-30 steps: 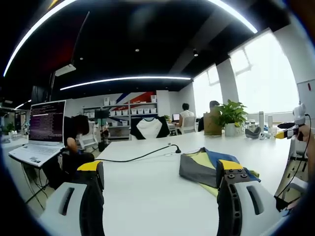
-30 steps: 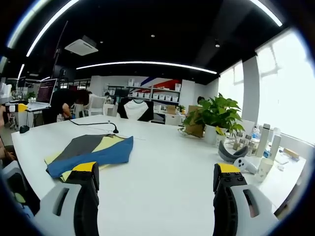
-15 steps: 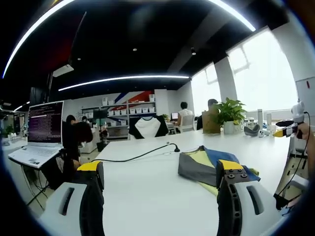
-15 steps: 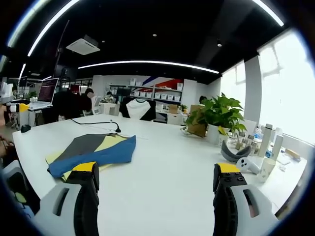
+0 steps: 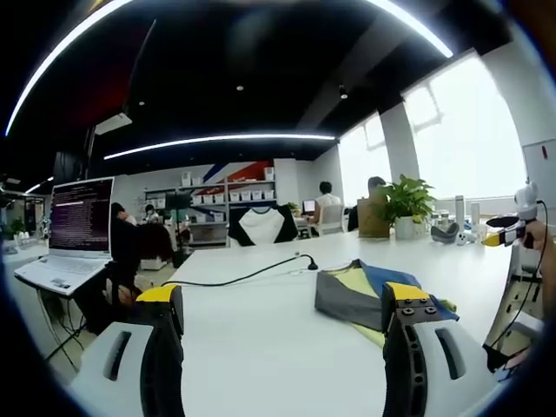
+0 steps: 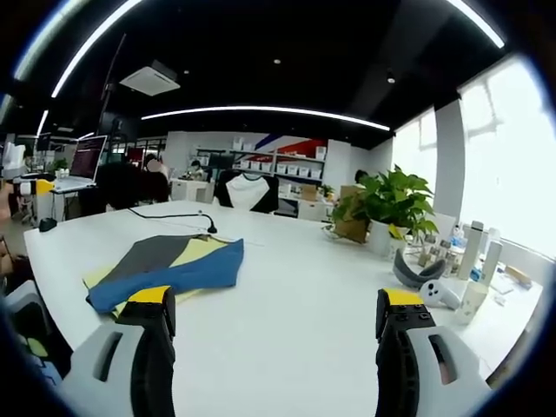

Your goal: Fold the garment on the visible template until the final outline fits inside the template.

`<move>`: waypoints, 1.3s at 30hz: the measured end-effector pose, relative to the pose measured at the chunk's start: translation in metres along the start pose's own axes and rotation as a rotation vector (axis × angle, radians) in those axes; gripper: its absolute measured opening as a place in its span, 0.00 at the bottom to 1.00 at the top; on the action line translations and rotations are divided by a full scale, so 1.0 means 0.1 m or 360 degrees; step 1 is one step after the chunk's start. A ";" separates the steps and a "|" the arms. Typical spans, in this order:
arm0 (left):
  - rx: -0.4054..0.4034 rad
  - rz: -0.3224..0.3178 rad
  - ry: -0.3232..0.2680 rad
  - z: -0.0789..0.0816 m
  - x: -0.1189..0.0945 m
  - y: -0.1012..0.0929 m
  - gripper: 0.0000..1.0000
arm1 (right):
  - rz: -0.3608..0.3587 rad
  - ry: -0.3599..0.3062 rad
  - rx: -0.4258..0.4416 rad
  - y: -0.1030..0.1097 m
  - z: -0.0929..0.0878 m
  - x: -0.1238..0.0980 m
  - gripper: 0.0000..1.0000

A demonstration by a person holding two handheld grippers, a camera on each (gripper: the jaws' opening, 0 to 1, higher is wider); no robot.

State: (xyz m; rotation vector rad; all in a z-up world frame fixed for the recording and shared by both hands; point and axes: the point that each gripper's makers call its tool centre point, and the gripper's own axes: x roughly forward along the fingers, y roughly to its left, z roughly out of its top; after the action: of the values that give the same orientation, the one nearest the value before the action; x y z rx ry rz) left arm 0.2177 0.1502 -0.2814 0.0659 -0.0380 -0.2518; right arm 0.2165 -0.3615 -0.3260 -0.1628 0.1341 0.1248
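1 garment (image 6: 165, 265), 1 laptop (image 5: 74, 234), 1 plant (image 6: 387, 208).

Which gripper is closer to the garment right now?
Left, by the look of it. In the left gripper view the garment lies just past the left gripper, partly behind one jaw. The right gripper hangs open farther back, garment clear of its jaws.

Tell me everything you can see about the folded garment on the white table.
The garment is soft cloth in grey, yellow and blue panels, folded into a flat, compact bundle with the blue layer along one side. It lies on the white table, near a black cable. Neither gripper touches it; in the left gripper view it sits just beyond one jaw.
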 end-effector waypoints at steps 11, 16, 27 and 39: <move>0.0010 -0.0020 -0.0015 0.02 0.00 -0.02 1.00 | 0.0066 0.0010 -0.0022 0.15 0.00 0.03 0.98; -0.0002 -0.0036 -0.0029 0.03 0.01 -0.04 1.00 | 0.0088 0.0010 -0.0013 0.20 0.00 0.03 0.98; -0.0001 -0.0056 -0.0025 0.03 0.02 -0.10 1.00 | 0.0103 0.0020 -0.0038 0.22 0.00 0.04 0.99; -0.0003 -0.0047 -0.0018 0.01 0.03 -0.07 1.00 | 0.0265 0.0028 -0.0076 0.56 -0.01 0.10 0.98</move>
State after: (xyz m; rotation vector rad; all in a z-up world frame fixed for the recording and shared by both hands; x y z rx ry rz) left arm 0.2188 0.1431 -0.2806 0.0632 -0.0478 -0.2816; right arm 0.2192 -0.3056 -0.3368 -0.2005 0.1623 0.2926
